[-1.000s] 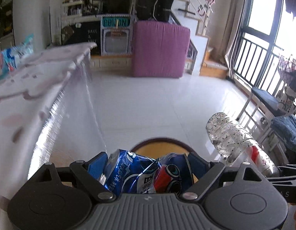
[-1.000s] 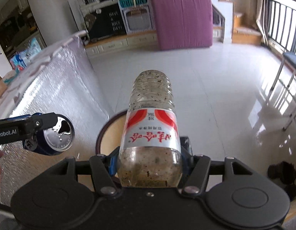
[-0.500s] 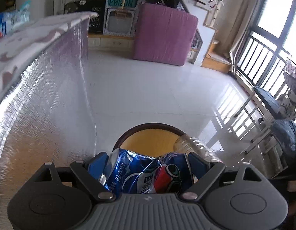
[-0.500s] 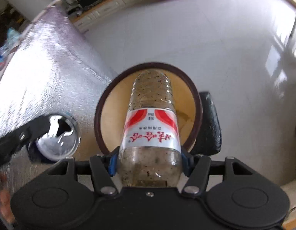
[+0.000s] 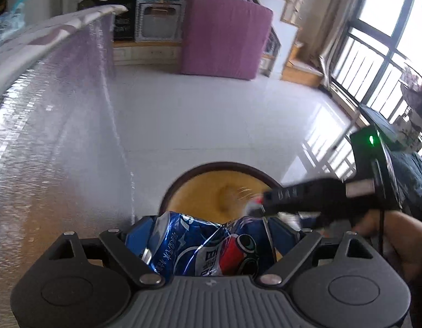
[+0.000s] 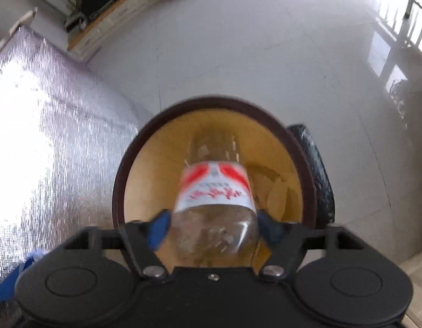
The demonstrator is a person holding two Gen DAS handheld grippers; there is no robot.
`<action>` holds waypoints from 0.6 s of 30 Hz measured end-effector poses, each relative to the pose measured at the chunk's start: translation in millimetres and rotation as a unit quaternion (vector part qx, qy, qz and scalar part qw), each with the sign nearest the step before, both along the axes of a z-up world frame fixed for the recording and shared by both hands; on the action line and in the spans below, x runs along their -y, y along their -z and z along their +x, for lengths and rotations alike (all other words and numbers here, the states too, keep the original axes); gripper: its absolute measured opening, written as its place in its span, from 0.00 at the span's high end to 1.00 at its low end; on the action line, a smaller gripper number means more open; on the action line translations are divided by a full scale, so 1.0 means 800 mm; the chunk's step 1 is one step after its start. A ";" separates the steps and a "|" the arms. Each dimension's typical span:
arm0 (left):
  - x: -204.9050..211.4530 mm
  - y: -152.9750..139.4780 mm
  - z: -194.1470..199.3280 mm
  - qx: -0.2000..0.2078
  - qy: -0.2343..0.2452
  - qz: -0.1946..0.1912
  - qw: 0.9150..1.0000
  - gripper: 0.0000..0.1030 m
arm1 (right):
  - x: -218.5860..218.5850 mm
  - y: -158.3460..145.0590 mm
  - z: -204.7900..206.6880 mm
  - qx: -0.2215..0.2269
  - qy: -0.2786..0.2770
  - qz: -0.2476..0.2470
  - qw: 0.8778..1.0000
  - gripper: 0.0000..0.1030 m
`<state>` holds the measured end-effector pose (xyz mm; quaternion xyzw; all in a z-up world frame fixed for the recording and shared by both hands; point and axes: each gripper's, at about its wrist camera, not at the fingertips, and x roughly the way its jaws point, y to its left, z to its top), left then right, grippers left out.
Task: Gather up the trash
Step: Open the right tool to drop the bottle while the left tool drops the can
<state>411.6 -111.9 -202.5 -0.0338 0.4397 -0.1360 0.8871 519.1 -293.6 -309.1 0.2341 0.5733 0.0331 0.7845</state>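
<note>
Dropping bottle [image 6: 213,191] into bin [image 6: 120,191]
Right gripper [image 6: 213,221] jaws opening, bottle between them; left gripper [image 5: 211,229] clamps crushed can [image 5: 202,248]; keep both centred over rim.

A round bin [image 6: 306,169] with a dark rim is placed on the glossy white floor [image 6: 265,54], just beside a foil-covered table [image 6: 47,150].

Both cameras sit just behind their own fingers and look forward and down. The left view faces across the floor [image 5: 211,120] toward the far wall; the right view tilts more steeply, close over the bin [image 6: 123,180]. Both views share the bin [image 5: 178,183].
</note>
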 end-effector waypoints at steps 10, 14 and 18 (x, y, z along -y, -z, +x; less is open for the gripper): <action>0.040 0.038 0.042 -0.024 0.057 -0.004 0.998 0.13 | 0.048 -0.018 -0.022 0.022 0.025 0.043 0.999 0.24; 0.067 0.065 0.067 -0.043 0.121 0.048 0.991 0.13 | 0.060 -0.023 -0.024 0.023 0.013 0.040 0.999 0.25; 0.097 0.077 0.089 -0.044 0.188 0.045 0.980 0.13 | 0.079 -0.029 -0.019 0.032 0.022 0.044 0.998 0.28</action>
